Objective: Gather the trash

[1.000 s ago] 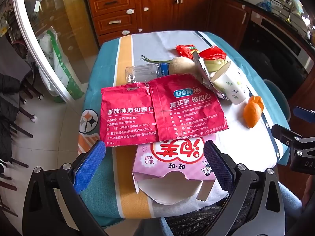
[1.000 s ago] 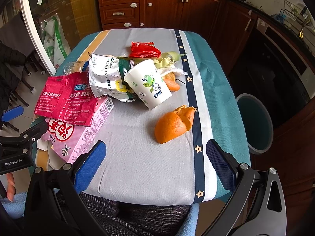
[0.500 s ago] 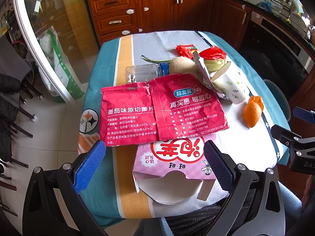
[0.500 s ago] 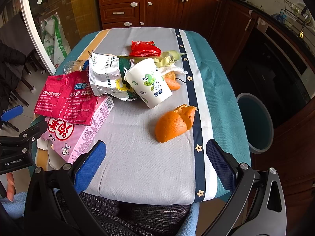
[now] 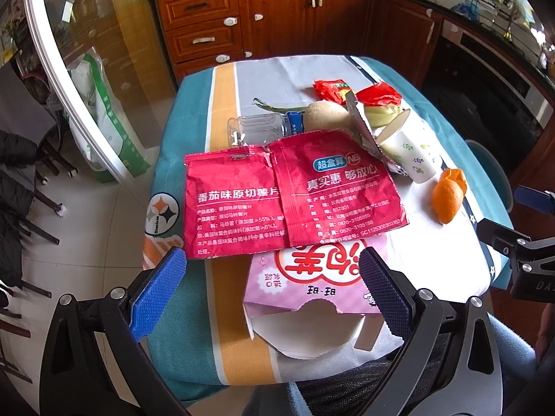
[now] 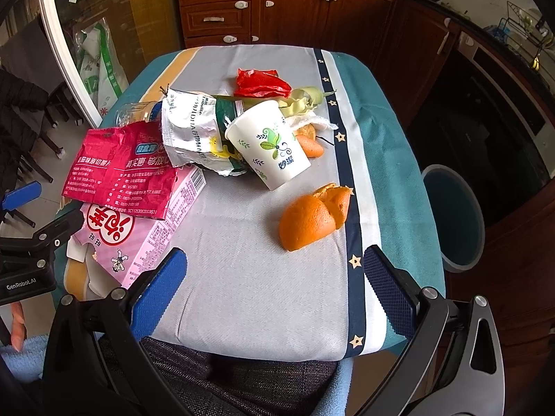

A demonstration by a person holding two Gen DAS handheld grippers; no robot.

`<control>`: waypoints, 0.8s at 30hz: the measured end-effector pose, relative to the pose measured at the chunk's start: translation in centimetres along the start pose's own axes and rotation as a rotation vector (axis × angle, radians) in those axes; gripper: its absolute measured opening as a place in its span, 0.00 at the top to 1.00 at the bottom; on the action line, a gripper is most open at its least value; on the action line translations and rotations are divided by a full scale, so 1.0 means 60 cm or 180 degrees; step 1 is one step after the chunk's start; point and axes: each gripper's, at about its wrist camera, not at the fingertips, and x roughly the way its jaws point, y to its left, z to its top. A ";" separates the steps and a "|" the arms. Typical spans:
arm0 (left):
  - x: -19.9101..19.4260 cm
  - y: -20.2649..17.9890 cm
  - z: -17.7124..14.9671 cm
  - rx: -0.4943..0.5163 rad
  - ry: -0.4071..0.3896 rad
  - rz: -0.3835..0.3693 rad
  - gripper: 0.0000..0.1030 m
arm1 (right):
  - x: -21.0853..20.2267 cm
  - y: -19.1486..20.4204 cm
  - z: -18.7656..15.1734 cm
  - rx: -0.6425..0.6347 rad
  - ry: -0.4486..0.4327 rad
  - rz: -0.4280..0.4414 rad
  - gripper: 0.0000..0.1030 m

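Observation:
Trash lies on the table: a red chip bag (image 5: 270, 194) (image 6: 118, 170) over a pink carton (image 5: 319, 280) (image 6: 145, 228), a silver bag (image 6: 194, 131), a tipped paper cup (image 5: 409, 152) (image 6: 274, 145), an orange peel (image 5: 449, 194) (image 6: 312, 218), a clear bottle (image 5: 256, 128), red wrappers (image 6: 260, 83) and vegetable scraps. My left gripper (image 5: 274, 287) is open and empty, above the near table edge at the carton. My right gripper (image 6: 274, 284) is open and empty, above the near edge, short of the peel.
A teal waste bin (image 6: 454, 218) stands on the floor right of the table (image 6: 270, 294). Wooden cabinets (image 6: 295, 3) are behind. A glass door and a green-white sack (image 5: 104, 118) are left. Chairs stand at far left.
The right gripper has edged slightly forward, so the peel and cup sit a little lower in its view. The left view is nearly unchanged.

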 end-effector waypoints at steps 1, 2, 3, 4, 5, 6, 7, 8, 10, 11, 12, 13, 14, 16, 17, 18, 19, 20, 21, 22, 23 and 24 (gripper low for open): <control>0.000 0.008 0.000 0.0001 -0.0003 0.0013 0.04 | -0.001 0.001 0.005 -0.0028 -0.0011 0.0023 0.05; 0.001 0.018 0.000 -0.0008 -0.0001 0.0025 0.04 | -0.001 0.004 0.010 -0.0059 -0.0023 0.0035 0.05; 0.002 0.030 0.001 -0.0025 0.0011 0.0033 0.04 | 0.000 0.007 0.016 -0.0093 -0.0041 0.0046 0.05; 0.004 0.044 0.001 -0.0046 0.0029 0.0030 0.04 | 0.001 0.011 0.021 -0.0133 -0.0059 0.0065 0.05; 0.006 0.059 0.001 -0.0076 0.0048 0.0025 0.04 | 0.002 0.016 0.030 -0.0169 -0.0058 0.0091 0.05; 0.009 0.075 0.002 -0.0111 0.0065 0.0031 0.04 | 0.005 0.021 0.036 -0.0197 -0.0049 0.0124 0.05; 0.011 0.091 0.003 -0.0138 0.0082 0.0036 0.04 | 0.007 0.028 0.045 -0.0228 -0.0040 0.0181 0.05; 0.014 0.106 0.002 -0.0157 0.0106 0.0027 0.04 | 0.010 0.034 0.052 -0.0256 -0.0036 0.0244 0.05; 0.021 0.133 0.002 -0.0227 0.0154 -0.0023 0.04 | 0.016 0.049 0.068 -0.0304 -0.0027 0.0345 0.05; 0.027 0.144 0.002 -0.0252 0.0182 -0.0094 0.04 | 0.020 0.056 0.075 -0.0328 -0.0027 0.0388 0.05; 0.032 0.152 0.001 -0.0259 0.0200 -0.0155 0.04 | 0.025 0.064 0.083 -0.0354 -0.0024 0.0435 0.05; 0.040 0.159 0.001 -0.0265 0.0227 -0.0215 0.04 | 0.030 0.072 0.090 -0.0373 -0.0020 0.0469 0.05; 0.048 0.164 0.001 -0.0266 0.0252 -0.0266 0.04 | 0.036 0.080 0.098 -0.0399 -0.0022 0.0499 0.06; 0.068 0.170 0.006 -0.0257 0.0321 -0.0407 0.04 | 0.048 0.100 0.112 -0.0475 -0.0006 0.0549 0.14; 0.076 0.173 0.008 -0.0262 0.0358 -0.0449 0.04 | 0.055 0.109 0.119 -0.0514 0.0012 0.0548 0.24; 0.084 0.172 0.012 -0.0252 0.0393 -0.0505 0.04 | 0.064 0.117 0.126 -0.0541 0.0038 0.0558 0.35; 0.088 0.170 0.015 -0.0227 0.0402 -0.0573 0.04 | 0.073 0.125 0.132 -0.0566 0.0076 0.0558 0.39; 0.091 0.167 0.019 -0.0189 0.0393 -0.0648 0.04 | 0.084 0.130 0.138 -0.0587 0.0116 0.0531 0.43; 0.094 0.164 0.021 -0.0151 0.0385 -0.0683 0.04 | 0.093 0.134 0.143 -0.0589 0.0147 0.0504 0.45; 0.097 0.161 0.024 -0.0120 0.0385 -0.0681 0.04 | 0.101 0.137 0.146 -0.0576 0.0175 0.0493 0.46; 0.103 0.158 0.027 -0.0082 0.0391 -0.0674 0.04 | 0.108 0.139 0.148 -0.0562 0.0210 0.0499 0.46; 0.109 0.156 0.029 -0.0064 0.0404 -0.0680 0.04 | 0.114 0.140 0.149 -0.0552 0.0246 0.0512 0.46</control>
